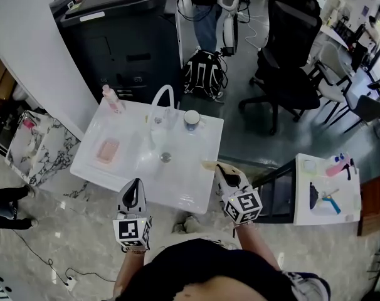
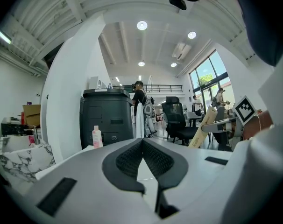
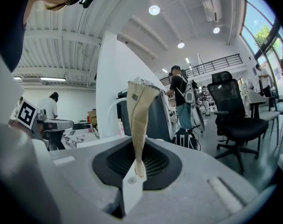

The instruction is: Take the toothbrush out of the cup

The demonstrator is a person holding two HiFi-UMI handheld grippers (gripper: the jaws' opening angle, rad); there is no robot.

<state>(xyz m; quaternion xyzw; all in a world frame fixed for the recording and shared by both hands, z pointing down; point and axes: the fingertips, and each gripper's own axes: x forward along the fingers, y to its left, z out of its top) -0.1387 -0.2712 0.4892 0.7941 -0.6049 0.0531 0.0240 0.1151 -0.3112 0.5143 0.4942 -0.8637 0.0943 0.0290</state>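
Observation:
A beige toothbrush (image 3: 139,115) stands up between the jaws of my right gripper (image 3: 139,164), which is shut on its lower end. In the head view the right gripper (image 1: 222,171) hovers at the near right edge of the white washstand (image 1: 190,187), the toothbrush (image 1: 209,164) poking toward the basin. The blue-and-white cup (image 1: 191,120) stands at the far right of the washstand, well apart from the brush. My left gripper (image 1: 135,187) sits at the near edge, shut and empty; its pads (image 2: 132,160) meet. The toothbrush (image 2: 202,127) also shows slanting in the left gripper view.
A pink bottle (image 1: 111,98), a white arched faucet (image 1: 162,102), a pink soap dish (image 1: 107,150) and a drain (image 1: 165,157) are on the washstand. Behind stand a black machine (image 1: 121,36), a backpack (image 1: 204,73) and an office chair (image 1: 290,61). A small white table (image 1: 325,190) is at right.

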